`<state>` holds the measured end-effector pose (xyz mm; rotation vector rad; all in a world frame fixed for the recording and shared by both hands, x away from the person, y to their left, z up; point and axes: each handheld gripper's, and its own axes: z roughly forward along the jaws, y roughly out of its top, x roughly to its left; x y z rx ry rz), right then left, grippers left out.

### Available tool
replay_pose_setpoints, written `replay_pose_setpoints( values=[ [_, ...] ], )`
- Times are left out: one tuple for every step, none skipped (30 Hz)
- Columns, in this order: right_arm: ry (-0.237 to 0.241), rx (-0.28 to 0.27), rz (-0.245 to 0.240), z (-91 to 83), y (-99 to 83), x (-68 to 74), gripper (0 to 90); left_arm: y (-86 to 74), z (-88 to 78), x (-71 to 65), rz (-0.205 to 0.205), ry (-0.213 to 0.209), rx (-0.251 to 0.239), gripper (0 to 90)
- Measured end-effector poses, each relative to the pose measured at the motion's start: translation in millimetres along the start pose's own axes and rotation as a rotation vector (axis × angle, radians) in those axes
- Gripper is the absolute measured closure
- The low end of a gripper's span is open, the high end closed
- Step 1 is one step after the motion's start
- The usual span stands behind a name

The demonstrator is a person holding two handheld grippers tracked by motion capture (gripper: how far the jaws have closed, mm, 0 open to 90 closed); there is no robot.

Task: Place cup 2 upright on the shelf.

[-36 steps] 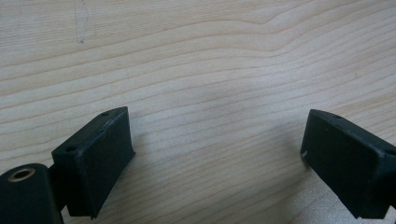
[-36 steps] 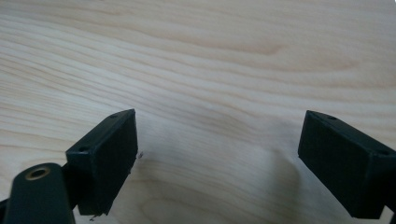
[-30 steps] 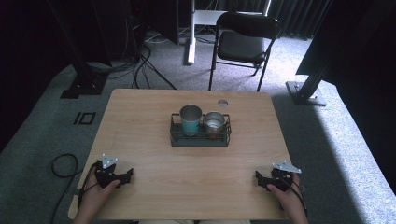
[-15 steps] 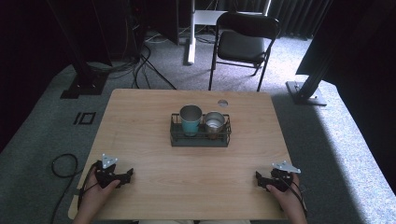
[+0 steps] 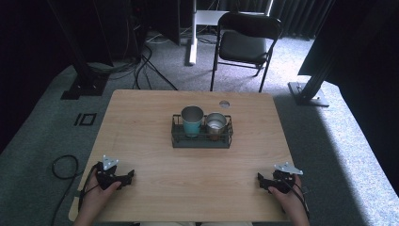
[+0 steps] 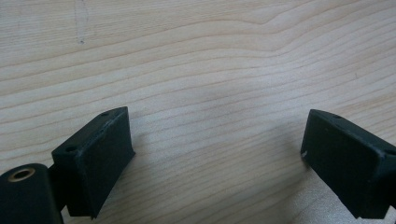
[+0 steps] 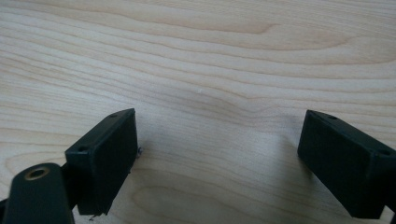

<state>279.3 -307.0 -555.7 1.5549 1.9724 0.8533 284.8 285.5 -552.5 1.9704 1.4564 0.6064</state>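
Two cups [image 5: 204, 121] sit well beyond each open hand-held gripper [image 5: 128, 177].

One wooden table [image 5: 141, 117], one dark wire rack [image 5: 201, 140], two cups, one teal cup [image 5: 192, 120] and one metal cup [image 5: 216, 124], two handheld grippers, left gripper [image 5: 128, 176] and right gripper [image 5: 260, 181], one folding chair [image 5: 244, 44]

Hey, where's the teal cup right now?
In the high view, the teal cup stands in the left side of the wire rack, mid-table, beside the metal cup.
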Motion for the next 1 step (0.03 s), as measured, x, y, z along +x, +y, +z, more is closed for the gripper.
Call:
replay_pose_setpoints(
  values=[
    [0.0,0.0,0.0,0.0,0.0,0.0,11.5,0.0,0.0,0.0,0.0,0.0,0.0,9.6]
  ],
)
